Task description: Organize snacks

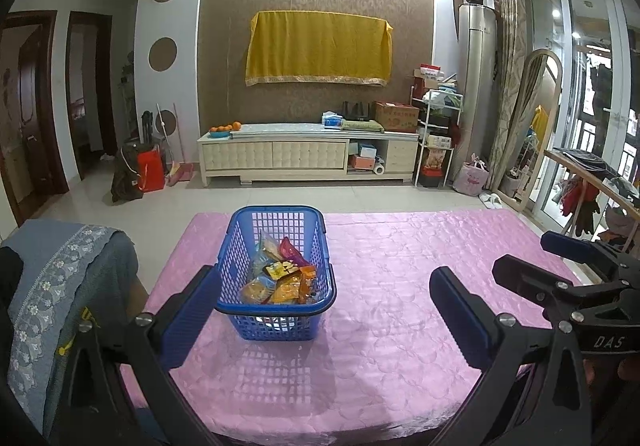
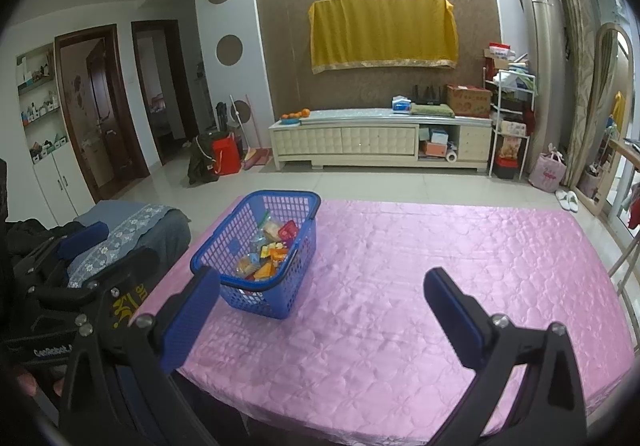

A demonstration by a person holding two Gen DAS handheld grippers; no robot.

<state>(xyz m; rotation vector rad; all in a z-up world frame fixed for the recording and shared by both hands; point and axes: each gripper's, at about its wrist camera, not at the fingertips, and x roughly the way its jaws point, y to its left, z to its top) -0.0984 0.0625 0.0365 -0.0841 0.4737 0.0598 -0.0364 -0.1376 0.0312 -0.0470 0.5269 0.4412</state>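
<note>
The blue basket (image 1: 276, 274) stands on the pink tablecloth (image 1: 400, 286), toward its left side, and holds a loose pile of snack packets (image 1: 280, 278). The left gripper (image 1: 326, 310) hovers above the cloth just in front of the basket, fingers spread wide with nothing between them; its left finger (image 1: 192, 310) overlaps the basket's near left corner. The right gripper (image 2: 320, 318) sits to the right of the basket, likewise wide open and empty. A grey draped chair (image 1: 60, 286) stands left of the basket.

Yellow cloth (image 1: 318, 49) above cream cabinet (image 1: 308, 153), perhaps covering a television.
</note>
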